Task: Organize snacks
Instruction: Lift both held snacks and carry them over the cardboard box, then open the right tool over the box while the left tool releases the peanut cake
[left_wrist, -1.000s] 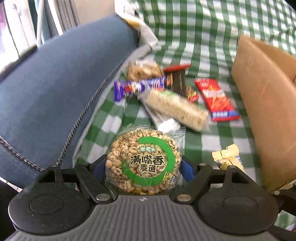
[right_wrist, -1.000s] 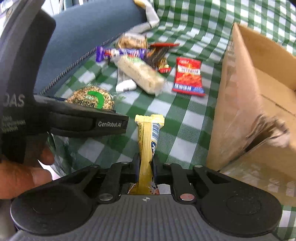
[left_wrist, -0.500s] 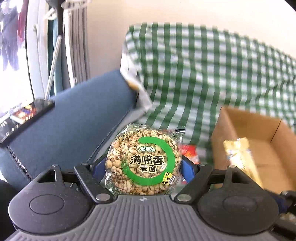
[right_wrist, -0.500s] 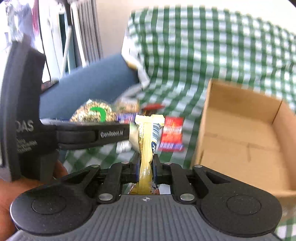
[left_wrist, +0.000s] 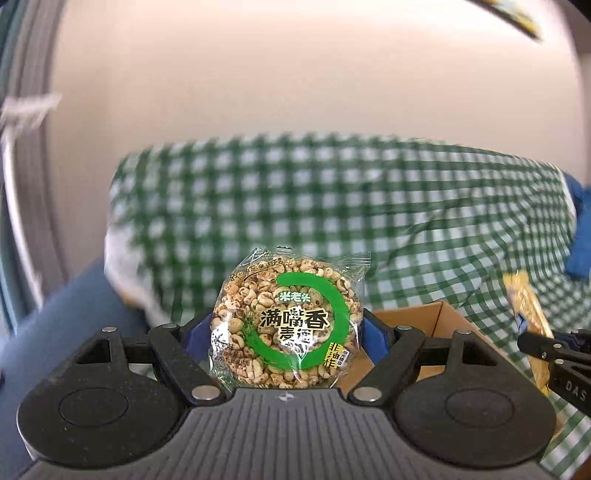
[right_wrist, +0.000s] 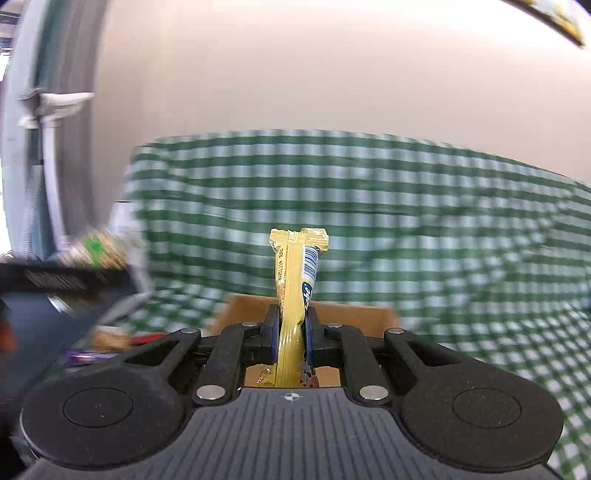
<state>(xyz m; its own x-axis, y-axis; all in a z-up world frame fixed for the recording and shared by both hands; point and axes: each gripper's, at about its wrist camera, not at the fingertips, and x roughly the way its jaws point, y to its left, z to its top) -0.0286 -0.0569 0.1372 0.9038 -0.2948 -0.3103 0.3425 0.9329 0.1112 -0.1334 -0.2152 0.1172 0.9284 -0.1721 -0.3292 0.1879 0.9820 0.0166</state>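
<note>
My left gripper (left_wrist: 286, 332) is shut on a round puffed-grain cake in a clear wrapper with a green ring (left_wrist: 288, 321), held up in the air. My right gripper (right_wrist: 291, 325) is shut on a yellow snack bar (right_wrist: 295, 295), which stands upright between the jaws. The cardboard box (left_wrist: 436, 317) lies low behind each gripper, mostly hidden; it also shows in the right wrist view (right_wrist: 251, 306). The yellow bar and right gripper show at the right edge of the left wrist view (left_wrist: 528, 314). The grain cake appears blurred at the left of the right wrist view (right_wrist: 96, 251).
A green-checked cloth (left_wrist: 332, 206) covers the sofa back and seat. A blue sofa arm (left_wrist: 66, 314) is at the left. Other snack packets (right_wrist: 110, 339) lie low left in the right wrist view. A pale wall (right_wrist: 295, 74) fills the top.
Both grippers have risen and tilted upward with their snacks. The snack pile has dropped out of the left view, and the box has sunk low behind the fingers.
</note>
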